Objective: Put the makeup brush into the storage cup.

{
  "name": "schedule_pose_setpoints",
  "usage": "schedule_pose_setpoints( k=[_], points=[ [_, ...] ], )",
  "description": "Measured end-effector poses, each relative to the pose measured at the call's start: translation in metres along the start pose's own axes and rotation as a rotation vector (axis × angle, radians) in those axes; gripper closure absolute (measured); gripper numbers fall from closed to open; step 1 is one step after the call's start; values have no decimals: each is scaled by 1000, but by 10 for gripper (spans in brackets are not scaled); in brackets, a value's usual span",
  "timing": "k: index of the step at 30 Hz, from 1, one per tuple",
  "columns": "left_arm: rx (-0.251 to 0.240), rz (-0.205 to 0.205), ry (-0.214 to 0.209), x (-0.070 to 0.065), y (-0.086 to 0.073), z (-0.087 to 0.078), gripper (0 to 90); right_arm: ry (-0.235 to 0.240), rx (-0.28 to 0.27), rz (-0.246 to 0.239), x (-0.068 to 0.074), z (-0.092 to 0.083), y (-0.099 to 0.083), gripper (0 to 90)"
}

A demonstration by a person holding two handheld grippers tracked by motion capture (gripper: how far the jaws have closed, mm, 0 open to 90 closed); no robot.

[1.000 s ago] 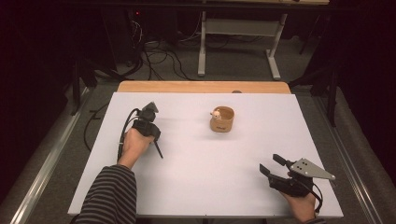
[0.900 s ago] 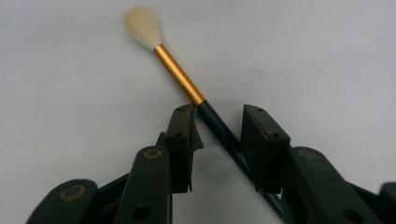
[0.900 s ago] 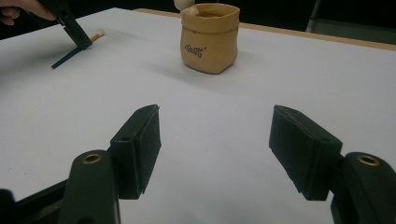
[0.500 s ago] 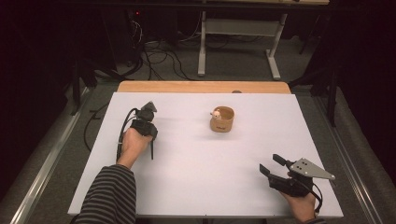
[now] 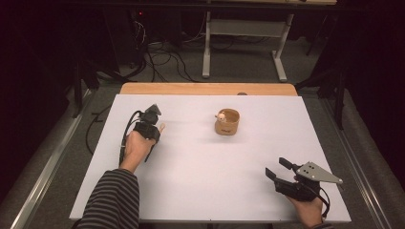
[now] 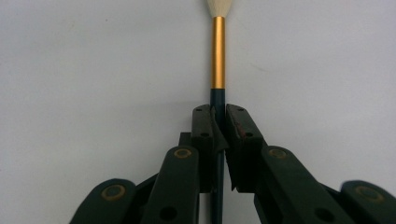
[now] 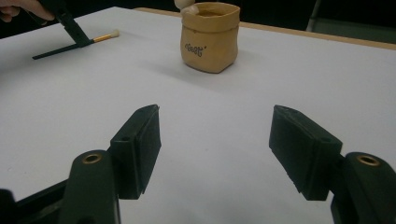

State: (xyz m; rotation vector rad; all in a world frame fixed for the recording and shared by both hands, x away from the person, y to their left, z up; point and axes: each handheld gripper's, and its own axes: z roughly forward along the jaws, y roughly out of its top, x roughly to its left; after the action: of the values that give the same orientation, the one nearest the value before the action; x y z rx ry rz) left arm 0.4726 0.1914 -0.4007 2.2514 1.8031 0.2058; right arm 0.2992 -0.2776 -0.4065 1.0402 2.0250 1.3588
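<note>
Left gripper (image 6: 219, 126) pinching a brush (image 6: 218, 56) by its dark handle; jaws have just been closing and now sit tight on the handle, which runs between the pads. In the left gripper view the gold ferrule sticks out past the jaw tips, cream bristles cut off by the top edge, lower handle hidden under the jaws. In the high view the left gripper (image 5: 149, 125) sits on the left part of the white table (image 5: 200, 181), hand wrapped round it; brush there is barely a pale tip (image 5: 163, 127) just right of the gripper, rest hidden by hand and gripper body. Right gripper view gives the brush (image 7: 100, 38) lying low on the table far left, dark handle trailing left, gripper jaw clamped over it, hand cut off at the corner. Right gripper (image 7: 215, 154) spread wide, nothing between the jaws, just bare table. High view puts the right gripper (image 5: 282, 171) near the front right corner, grey plate on top, hand partly cut by bottom edge. Tan paper-look cup (image 5: 227, 122) stands upright mid-table toward the back, well apart from both grippers; a pale rounded thing pokes over its rim, too small to identify. Lettering on the cup (image 7: 209, 37) not readable.
</note>
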Motion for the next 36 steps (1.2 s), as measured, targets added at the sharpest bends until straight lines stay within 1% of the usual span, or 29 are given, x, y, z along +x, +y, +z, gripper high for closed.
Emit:
schedule_pose_setpoints(
  k=[5,11,15,18,22,24,28,36],
  points=[
    [-2,-14,-17,3,0,0,824,0,5,-1,0,0,0,359],
    [-4,-4,-21,3,0,0,826,-1,7,-5,1,0,0,359],
    [-10,12,-23,3,-1,0,828,-2,7,-15,1,1,0,359],
    [-11,22,-31,4,-1,0,828,-3,7,-17,1,1,0,359],
    [-12,23,-50,7,-2,-1,829,-2,8,-14,1,1,0,358],
    [-19,26,-55,7,-2,-2,828,-2,11,-6,1,1,0,359],
    [-33,34,-70,7,-2,-5,829,-1,10,-13,1,1,0,359],
    [-73,49,-96,6,-4,-13,828,2,11,-11,1,1,0,359]
  ],
)
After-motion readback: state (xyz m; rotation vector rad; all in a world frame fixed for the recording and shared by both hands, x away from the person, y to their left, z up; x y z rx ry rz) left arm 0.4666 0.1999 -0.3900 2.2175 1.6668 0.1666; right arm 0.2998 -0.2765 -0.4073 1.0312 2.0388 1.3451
